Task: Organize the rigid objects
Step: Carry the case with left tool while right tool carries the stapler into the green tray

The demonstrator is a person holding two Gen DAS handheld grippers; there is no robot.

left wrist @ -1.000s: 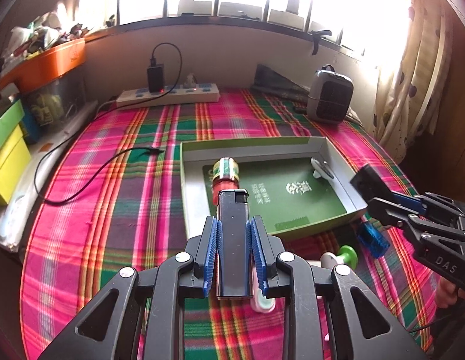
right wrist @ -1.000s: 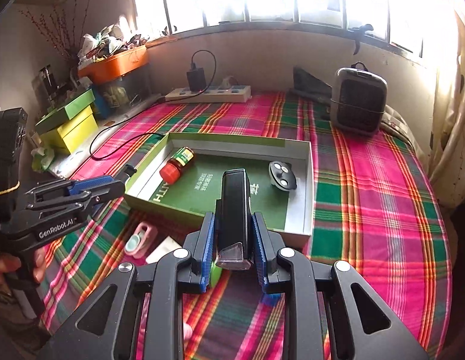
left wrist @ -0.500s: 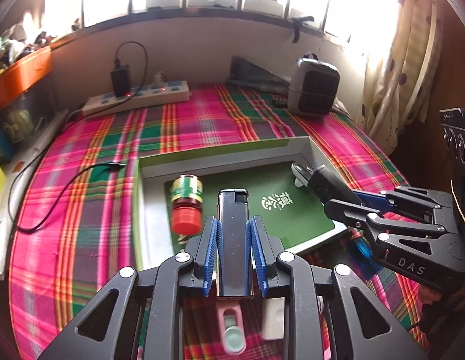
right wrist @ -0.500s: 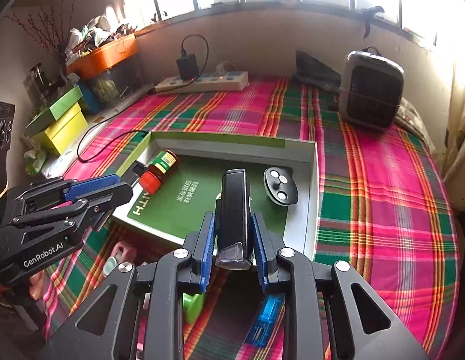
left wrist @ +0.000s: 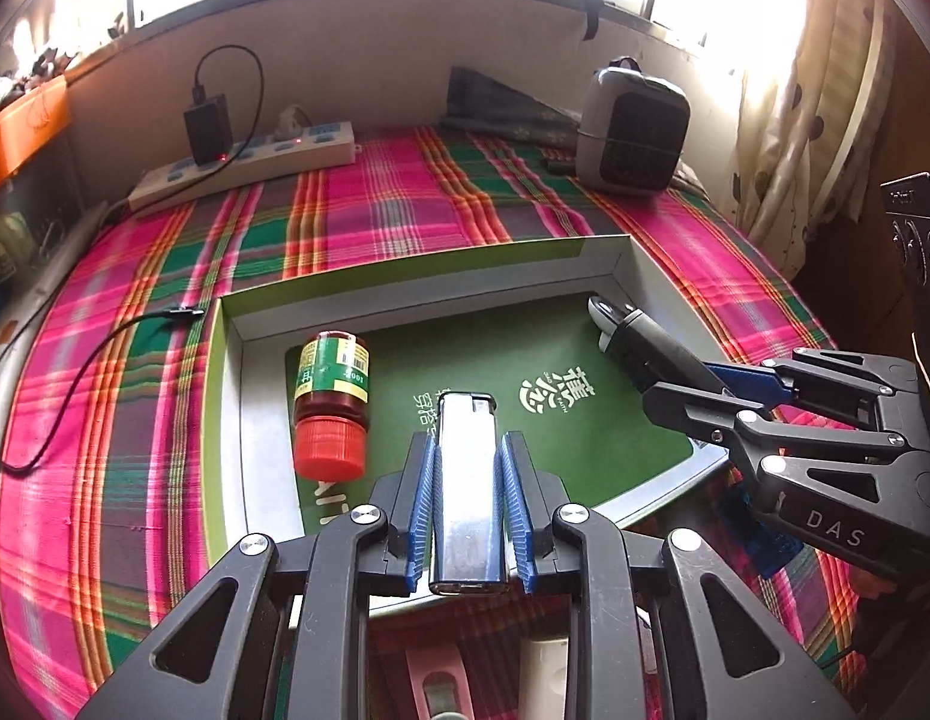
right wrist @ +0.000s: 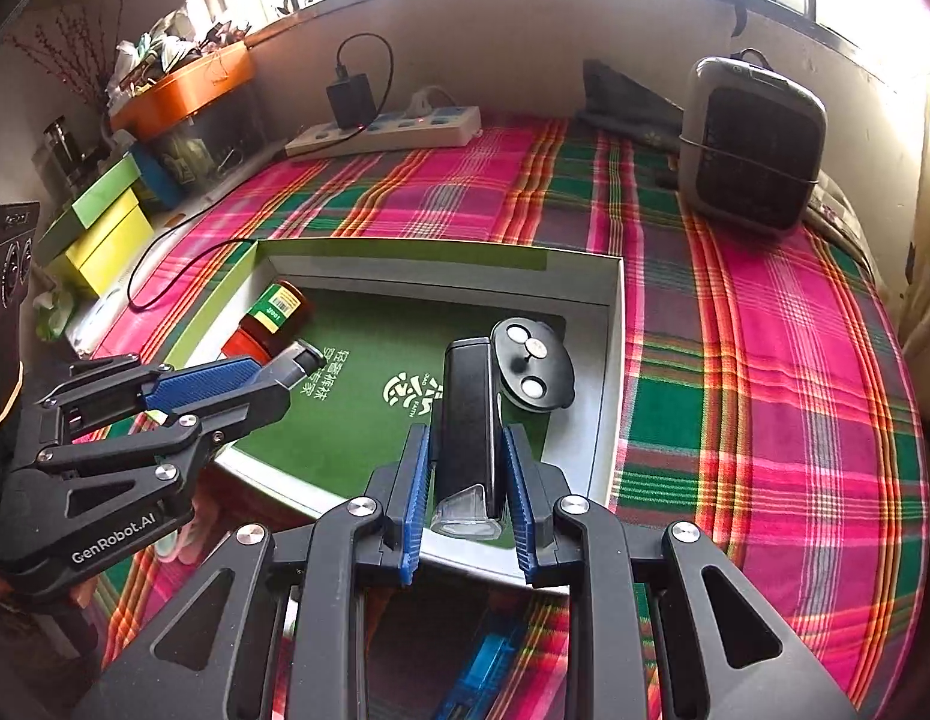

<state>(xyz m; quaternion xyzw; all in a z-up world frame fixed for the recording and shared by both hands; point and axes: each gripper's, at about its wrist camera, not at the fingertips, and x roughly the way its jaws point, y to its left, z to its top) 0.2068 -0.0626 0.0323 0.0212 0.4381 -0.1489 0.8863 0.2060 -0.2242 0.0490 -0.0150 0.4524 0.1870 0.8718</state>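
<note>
Silver lighter (left wrist: 468,483) clamped lengthwise between the blue pads of the left gripper (left wrist: 468,501), over the near edge of the shallow box (left wrist: 405,306); black device (right wrist: 470,420) gripped the same way by the right gripper (right wrist: 468,495).

From the left wrist view, a bottle (left wrist: 331,402) with a red cap and green label lies on its side in the box at ten o'clock from the lighter, apart from it; its barcode label reads "1001". White Chinese characters are printed on the green insert (left wrist: 555,420), too small to read surely. At three o'clock the right gripper's body reads "DAS". From the right wrist view the left gripper's body reads "GenRobot.AI", and a round black remote (right wrist: 532,365) lies in the box just beyond the black device at one o'clock.
</note>
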